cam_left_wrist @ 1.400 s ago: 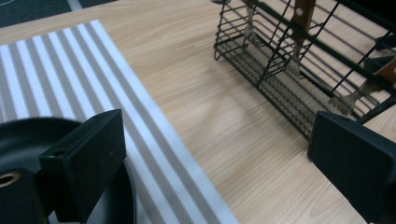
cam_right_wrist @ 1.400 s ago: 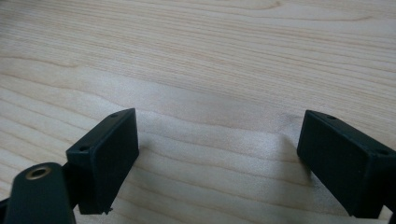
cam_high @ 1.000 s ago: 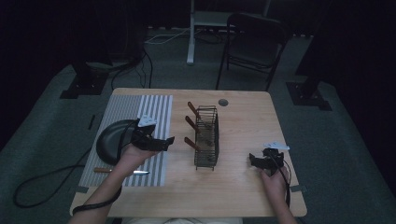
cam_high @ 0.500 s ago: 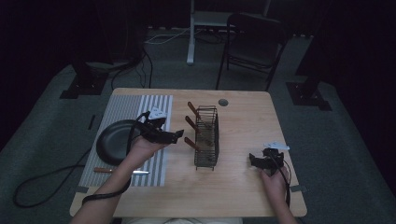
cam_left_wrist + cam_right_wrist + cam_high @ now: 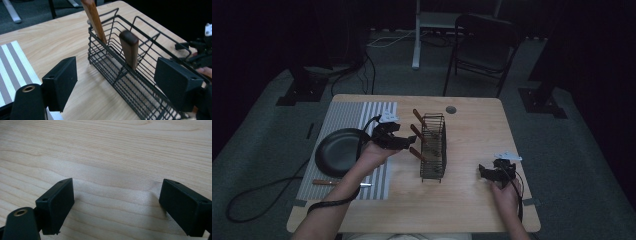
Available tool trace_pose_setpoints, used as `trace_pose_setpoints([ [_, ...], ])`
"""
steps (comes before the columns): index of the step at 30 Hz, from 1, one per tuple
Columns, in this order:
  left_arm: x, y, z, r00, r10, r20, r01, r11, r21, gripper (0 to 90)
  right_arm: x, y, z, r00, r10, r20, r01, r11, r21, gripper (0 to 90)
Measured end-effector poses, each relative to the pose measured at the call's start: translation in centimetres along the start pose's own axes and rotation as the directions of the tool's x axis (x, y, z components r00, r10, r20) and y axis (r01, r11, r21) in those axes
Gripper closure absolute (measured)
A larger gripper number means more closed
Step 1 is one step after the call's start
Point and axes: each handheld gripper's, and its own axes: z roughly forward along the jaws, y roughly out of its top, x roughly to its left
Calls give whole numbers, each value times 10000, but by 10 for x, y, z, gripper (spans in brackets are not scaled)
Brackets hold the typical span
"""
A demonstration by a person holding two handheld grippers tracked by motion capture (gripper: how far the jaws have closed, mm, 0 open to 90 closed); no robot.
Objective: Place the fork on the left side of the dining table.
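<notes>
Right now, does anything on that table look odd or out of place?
Nothing is spilled or broken. Three wooden handles poke out the side of the wire basket at a slant, and a knife lies on the striped mat beside the black pan.

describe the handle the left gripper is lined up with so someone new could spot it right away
Start at the black wire basket near the middle of the wooden table. Three wooden handles lean out of its left side, toward the striped mat. The dark handle is the one framed between the open left gripper's jaws; it is short, deep brown and blunt-ended, while the lighter handle behind it is orange-tan.
</notes>
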Motion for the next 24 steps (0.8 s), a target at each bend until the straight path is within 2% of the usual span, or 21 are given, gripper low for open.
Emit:
trace_pose_setpoints([
  [2,0,3,3,10000,-32,-86,32,10000,40,191,0,0,0,10000,-7,0,7,10000,-3,124],
  [5,1,5,7,9998,-198,5,198,9998,3,245,0,0,0,10000,-8,-1,8,10000,-4,124],
  [8,1,7,11,9995,-224,202,225,9997,-17,322,0,0,0,10000,-2,-2,2,10000,-1,124],
  [10,1,8,15,9993,-215,301,214,9998,58,341,0,0,0,10000,-3,-2,3,10000,0,124],
  [12,1,9,18,9991,-399,155,397,9991,140,393,0,0,0,10000,-6,-1,6,10000,-3,124],
  [15,1,9,23,9981,-541,294,535,9984,201,429,0,0,0,10000,36,-7,-36,10000,7,124],
  [19,-1,8,27,9976,-483,487,466,9982,368,486,0,0,0,10000,13,-8,-13,10000,6,124],
  [20,-2,8,28,9976,-451,530,431,9984,378,532,0,0,0,10000,12,-8,-12,10000,7,124],
  [21,-3,8,29,9978,-362,555,339,9985,426,535,0,0,0,10000,11,-8,-11,10000,7,124],
  [24,-5,8,31,9969,-265,747,228,9985,501,624,0,0,0,10000,11,-8,-11,10000,9,124],
])
